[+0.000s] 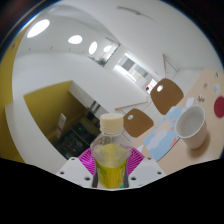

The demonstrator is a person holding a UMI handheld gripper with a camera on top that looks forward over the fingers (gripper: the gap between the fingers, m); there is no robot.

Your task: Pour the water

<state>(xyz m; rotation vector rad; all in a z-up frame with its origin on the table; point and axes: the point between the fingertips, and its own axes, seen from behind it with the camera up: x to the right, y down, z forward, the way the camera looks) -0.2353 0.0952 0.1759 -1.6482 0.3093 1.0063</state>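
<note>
One bottle (111, 152) of yellow liquid clamped between the gripper (111, 172) pads, white cup (189, 123) beyond.

tongs (110, 168) clamp bottle (111, 150), white cup (190, 123) beyond on table (205, 150)

We see a bottle (111, 155) standing between the two fingers (88, 163) of the gripper (111, 172) — one pad sits at its left side and one at its right side, and both press on it. The bottle's cap is at the top, and there is liquid in the lower part.

Ahead of the fingers and to the right is a table (168, 140). On it, a mug (190, 123) sits to the right of the bottle, well apart from it. Beyond the mug, two chair backs (165, 96) stand by the table — one nearer the bottle, one farther back. Behind everything, ceiling lights (75, 40) run across the top.
</note>
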